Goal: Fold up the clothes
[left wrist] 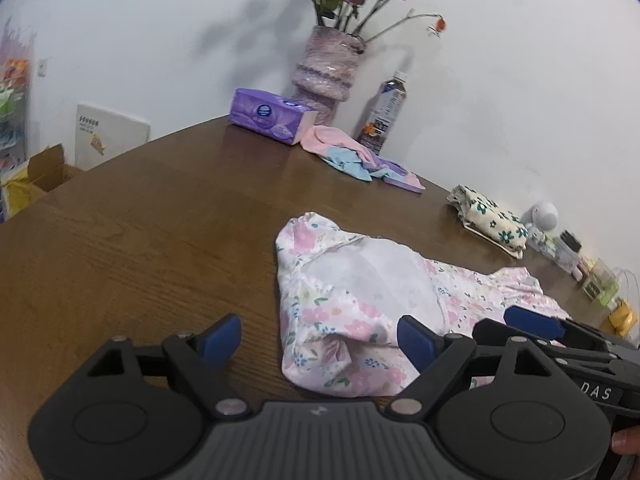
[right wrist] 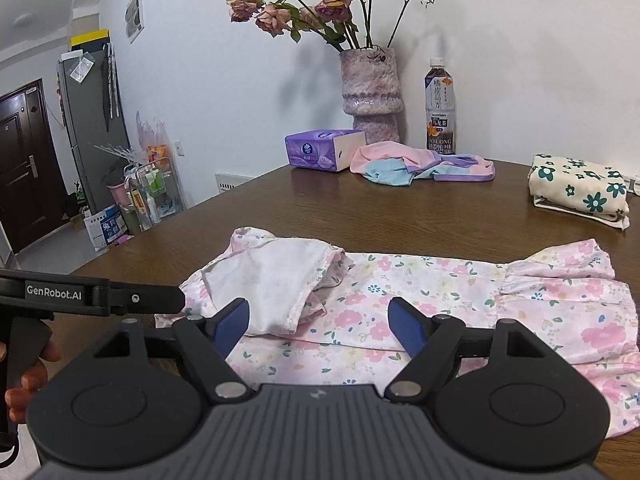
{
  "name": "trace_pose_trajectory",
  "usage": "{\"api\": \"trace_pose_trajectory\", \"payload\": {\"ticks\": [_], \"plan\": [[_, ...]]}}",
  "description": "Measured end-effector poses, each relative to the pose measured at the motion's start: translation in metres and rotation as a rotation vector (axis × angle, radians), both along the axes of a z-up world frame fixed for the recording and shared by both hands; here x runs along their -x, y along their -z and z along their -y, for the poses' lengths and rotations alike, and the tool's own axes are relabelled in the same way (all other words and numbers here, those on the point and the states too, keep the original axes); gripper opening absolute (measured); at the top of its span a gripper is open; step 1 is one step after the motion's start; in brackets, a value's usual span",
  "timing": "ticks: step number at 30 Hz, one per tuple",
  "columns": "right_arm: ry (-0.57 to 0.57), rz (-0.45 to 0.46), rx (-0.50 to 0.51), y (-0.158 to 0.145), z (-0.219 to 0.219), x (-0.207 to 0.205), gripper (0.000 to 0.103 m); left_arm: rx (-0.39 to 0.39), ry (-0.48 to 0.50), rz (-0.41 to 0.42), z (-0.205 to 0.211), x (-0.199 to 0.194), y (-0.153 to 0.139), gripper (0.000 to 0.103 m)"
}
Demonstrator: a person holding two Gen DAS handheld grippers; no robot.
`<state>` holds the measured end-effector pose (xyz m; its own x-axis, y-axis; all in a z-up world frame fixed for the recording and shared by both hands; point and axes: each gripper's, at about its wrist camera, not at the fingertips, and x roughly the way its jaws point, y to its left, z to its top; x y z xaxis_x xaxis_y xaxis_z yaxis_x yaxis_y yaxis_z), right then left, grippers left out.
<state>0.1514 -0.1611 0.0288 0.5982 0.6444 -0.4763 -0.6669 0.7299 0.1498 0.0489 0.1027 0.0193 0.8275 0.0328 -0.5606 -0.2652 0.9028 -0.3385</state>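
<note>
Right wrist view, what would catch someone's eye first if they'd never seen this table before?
Probably the pink floral garment spread across the near part of the wooden table, one end folded back to show its white lining. Both grippers hang open over it, right and left. Behind, a vase of dried roses stands against the wall.

Garment (right wrist: 400,300) flat on tabletop (right wrist: 400,216), near edge | tissue box (right wrist: 324,149), vase (right wrist: 372,92), bottle (right wrist: 439,108) at 12 o'clock, rear | folded cloth (right wrist: 580,188) at 2 o'clock.
</note>
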Motion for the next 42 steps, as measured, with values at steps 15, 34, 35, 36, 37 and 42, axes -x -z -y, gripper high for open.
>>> {"api": "trace_pose_trajectory", "payload": {"ticks": [15,34,35,36,37,42], "plan": [[0.013,-0.001,-0.006,0.0,0.018,0.0,0.078,0.135,-0.108,0.021,-0.012,0.008,0.01,0.071],[0.008,-0.02,0.014,0.007,0.015,-0.002,0.078,0.048,-0.145,-0.009,0.006,-0.028,0.019,0.018],[0.008,-0.021,0.012,0.007,0.015,-0.002,0.078,0.02,-0.134,-0.016,0.009,-0.03,0.019,0.016],[0.009,-0.022,0.01,0.007,0.016,-0.002,0.078,-0.01,-0.119,-0.024,0.012,-0.032,0.018,0.01],[0.009,-0.02,0.009,0.006,0.016,-0.001,0.078,-0.04,-0.104,-0.032,0.015,-0.035,0.017,0.008],[0.026,-0.016,0.004,0.005,0.023,-0.003,0.078,-0.338,-0.017,-0.03,0.041,-0.041,0.0,0.006]]}}
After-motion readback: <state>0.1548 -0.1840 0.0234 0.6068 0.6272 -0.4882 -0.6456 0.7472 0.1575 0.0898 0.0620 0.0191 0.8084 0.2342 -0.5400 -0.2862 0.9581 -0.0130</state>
